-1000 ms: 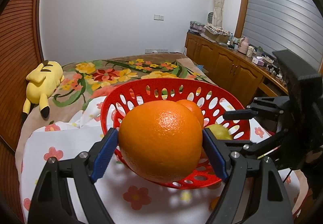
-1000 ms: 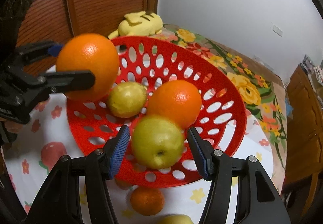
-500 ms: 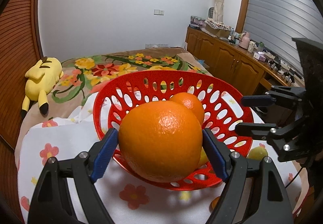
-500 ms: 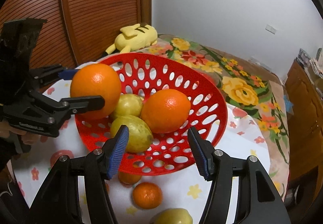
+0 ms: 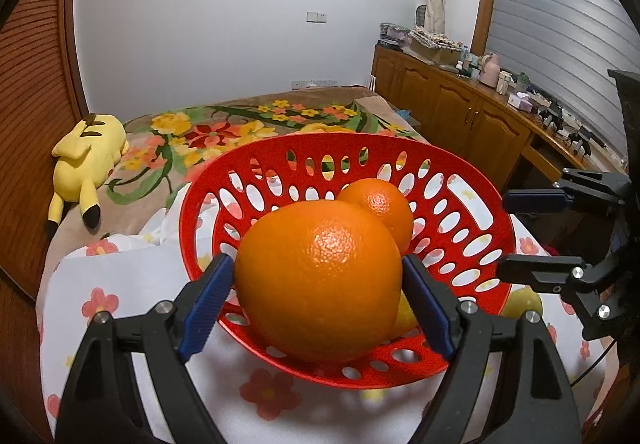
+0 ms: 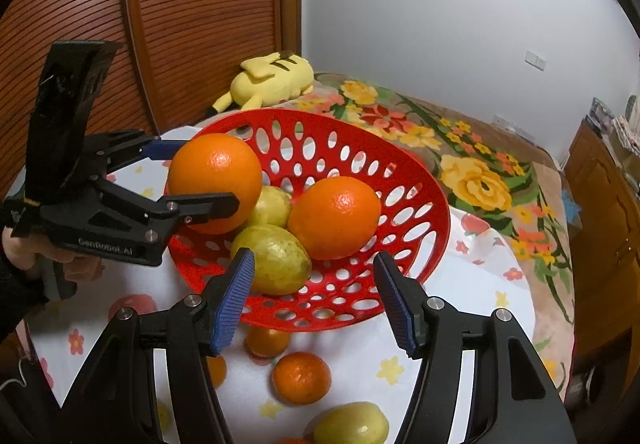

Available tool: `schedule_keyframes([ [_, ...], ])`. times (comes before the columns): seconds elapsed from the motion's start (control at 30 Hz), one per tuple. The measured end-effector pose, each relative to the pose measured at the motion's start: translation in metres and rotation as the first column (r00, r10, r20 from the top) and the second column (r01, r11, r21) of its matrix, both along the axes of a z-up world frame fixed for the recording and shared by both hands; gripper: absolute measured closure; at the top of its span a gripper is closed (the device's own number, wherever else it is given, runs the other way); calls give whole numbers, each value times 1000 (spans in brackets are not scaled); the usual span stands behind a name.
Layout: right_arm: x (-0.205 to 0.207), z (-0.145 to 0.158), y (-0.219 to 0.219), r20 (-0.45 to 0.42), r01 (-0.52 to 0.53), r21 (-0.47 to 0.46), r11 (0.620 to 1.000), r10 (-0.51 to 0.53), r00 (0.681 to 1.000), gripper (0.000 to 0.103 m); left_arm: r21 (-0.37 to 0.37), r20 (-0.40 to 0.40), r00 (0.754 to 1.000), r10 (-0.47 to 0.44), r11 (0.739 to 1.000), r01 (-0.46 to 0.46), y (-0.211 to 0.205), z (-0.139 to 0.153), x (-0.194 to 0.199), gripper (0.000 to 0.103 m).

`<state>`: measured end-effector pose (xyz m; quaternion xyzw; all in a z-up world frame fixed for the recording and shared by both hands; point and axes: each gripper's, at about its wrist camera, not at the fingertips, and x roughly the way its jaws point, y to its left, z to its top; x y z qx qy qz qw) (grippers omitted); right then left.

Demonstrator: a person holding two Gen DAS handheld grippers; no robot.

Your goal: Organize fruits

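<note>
My left gripper (image 5: 318, 284) is shut on a large orange (image 5: 318, 280) and holds it over the near-left rim of the red perforated basket (image 5: 472, 180). In the right wrist view the same orange (image 6: 214, 180) hangs above the basket (image 6: 416, 180), which holds another orange (image 6: 334, 218) and two yellow-green fruits (image 6: 276, 260). My right gripper (image 6: 314, 302) is open and empty, drawn back from the basket's near side. Small oranges (image 6: 302, 376) and a yellow-green fruit (image 6: 352, 424) lie on the cloth below it.
The basket stands on a white flowered cloth (image 5: 120, 272) over a floral blanket (image 6: 480, 180). A yellow plush toy (image 5: 86, 160) lies at the back left by a slatted wooden door (image 6: 192, 24). Wooden cabinets (image 5: 460, 112) line the right wall.
My right gripper let go of the yellow-green fruit in the basket and pulled back and up. My left gripper kept hold of the large orange near the basket's rim.
</note>
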<state>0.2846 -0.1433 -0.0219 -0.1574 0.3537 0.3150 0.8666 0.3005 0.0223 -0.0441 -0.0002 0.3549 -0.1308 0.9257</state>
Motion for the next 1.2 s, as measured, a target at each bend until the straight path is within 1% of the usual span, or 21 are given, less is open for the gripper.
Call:
schedule_keyframes([
  [0.17,-6,-2,-4,-5,9,8,1000,-9,1000,39,3,3,1000,11,1000,-11,-2,1,-2,18],
  [0.2,-7,-3,-5,-6,11,9,1000,-11,1000,39,-3,15,1000,16,1000,-16,-1,2,-3,19],
  [0.27,-9,-3,-7,-8,15,10,1000,-15,1000,39,-19,79,996,32,999,-31,2,13,-7,18],
  [0.33,-12,-3,-9,-9,20,13,1000,-20,1000,39,-28,105,993,50,998,-47,7,23,-8,18],
  [0.4,-14,-3,-12,-7,27,18,999,-27,1000,39,-41,106,993,54,998,-49,9,30,-8,17],
  [0.5,-19,1,-18,-4,37,32,999,-37,999,39,-26,119,991,59,998,-56,9,35,-15,18],
  [0.6,-27,3,-25,-1,50,49,998,-50,999,39,-27,122,991,53,998,-50,8,37,-25,18],
  [1.0,-70,9,-52,29,131,97,987,-134,990,35,3,151,989,7,1000,-8,-11,46,-81,18],
  [1.2,-93,8,-66,42,181,119,976,-187,981,34,-21,151,988,-7,1000,10,-17,45,-110,18],
])
